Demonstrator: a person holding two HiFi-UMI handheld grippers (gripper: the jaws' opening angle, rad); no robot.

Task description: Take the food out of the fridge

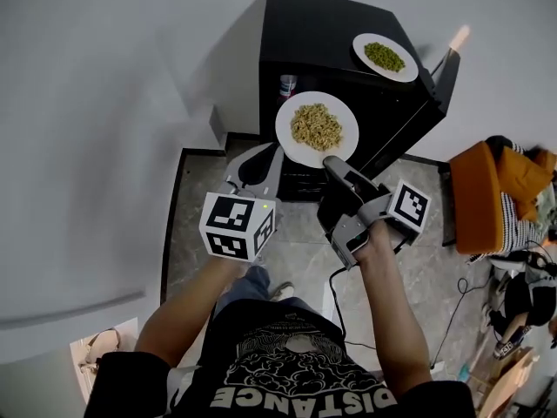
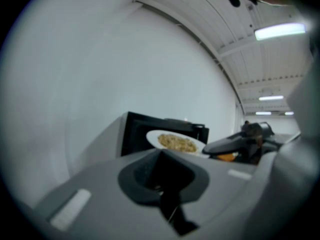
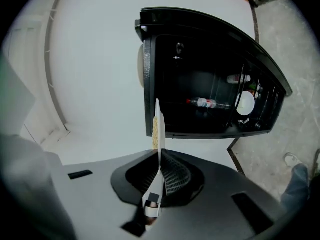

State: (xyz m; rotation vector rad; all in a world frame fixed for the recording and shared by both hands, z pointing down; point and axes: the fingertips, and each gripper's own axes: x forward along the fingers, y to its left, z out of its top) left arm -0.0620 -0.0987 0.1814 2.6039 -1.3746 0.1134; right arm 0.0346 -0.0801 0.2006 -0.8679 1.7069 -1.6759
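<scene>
A white plate of yellow-brown food (image 1: pixel 317 127) hangs in front of the open black fridge (image 1: pixel 313 33). My right gripper (image 1: pixel 333 162) is shut on the plate's near rim. In the right gripper view the plate (image 3: pixel 158 126) shows edge-on between the jaws of my right gripper (image 3: pixel 159 176), with the fridge (image 3: pixel 200 21) open behind it. My left gripper (image 1: pixel 261 159) hovers just left of the plate, shut and holding nothing. The left gripper view shows my left gripper (image 2: pixel 162 184) shut, the plate (image 2: pixel 175 141) ahead. A second plate of green food (image 1: pixel 384 57) rests on the fridge top.
The fridge door (image 1: pixel 426 111) stands open to the right. Inside lie a bottle (image 3: pixel 207 103) and a white round item (image 3: pixel 245 103). A small can (image 1: pixel 287 85) shows at the fridge's front left. An orange seat (image 1: pixel 487 194) and cables (image 1: pixel 452 316) are on the right floor.
</scene>
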